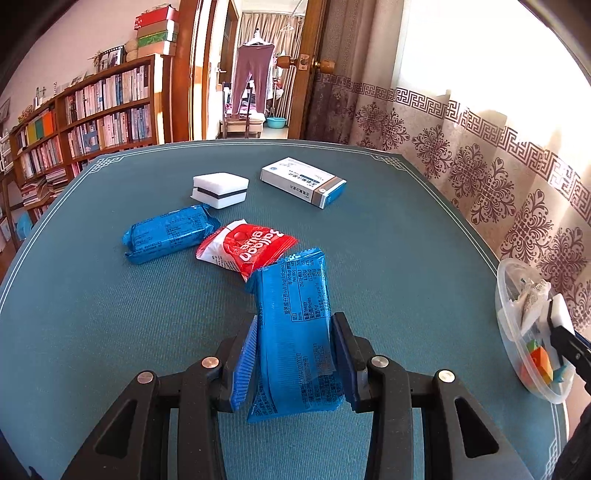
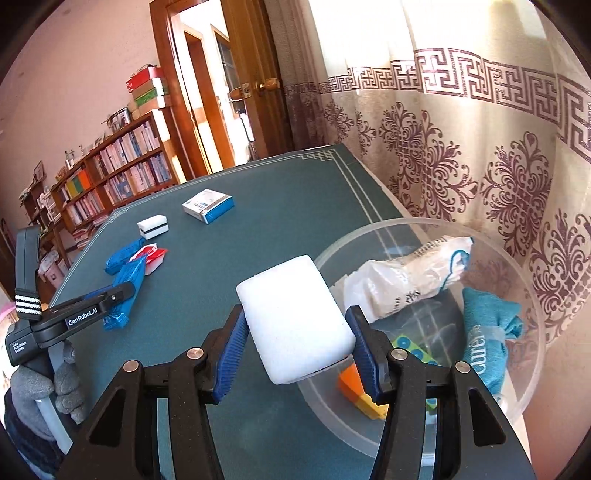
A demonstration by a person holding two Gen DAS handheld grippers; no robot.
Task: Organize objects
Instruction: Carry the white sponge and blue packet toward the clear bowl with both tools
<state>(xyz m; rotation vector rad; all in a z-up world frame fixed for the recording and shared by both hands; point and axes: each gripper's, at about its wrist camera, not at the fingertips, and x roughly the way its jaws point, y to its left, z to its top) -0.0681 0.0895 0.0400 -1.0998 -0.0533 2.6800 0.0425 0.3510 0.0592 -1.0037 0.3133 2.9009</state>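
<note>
While sunlight falls through the patterned curtain [image 2: 480, 155] on the right side of the room, a teal table mat [image 1: 110, 314] with a pale line border covers the whole work surface. On it, the left gripper [image 1: 295, 354] is clenched on a blue packet [image 1: 295, 332], its blue ribbed pads pressed against the packet's two sides; the packet's far end overlaps a red sachet [image 1: 243, 247]. Just beside the sachet lies a second blue packet [image 1: 168, 234], and farther back sit a white sponge block [image 1: 220, 190] with a dark middle layer and a white-and-blue box [image 1: 303, 181], apart from each other. At the mat's right edge stands a clear plastic bowl [image 2: 532, 306], close to the curtain. Inside it lie a white bag [image 2: 399, 280], a teal pouch [image 2: 487, 339] and some coloured blocks [image 2: 365, 391] in orange, yellow and green. The right gripper [image 2: 295, 332] grasps a white sponge [image 2: 295, 317] between its pads, held at the bowl's near rim, above the mat. A grey-gloved hand [image 2: 44, 391] holds the left gripper's handle at the lower left of the right wrist view. Behind the table, a wooden bookcase [image 1: 92, 110] full of books lines the left wall, with boxes [image 1: 157, 31] stacked on top. A wooden door [image 2: 207, 92] stands open, and through the doorway purple trousers [image 1: 251, 79] hang on a hanger.
</note>
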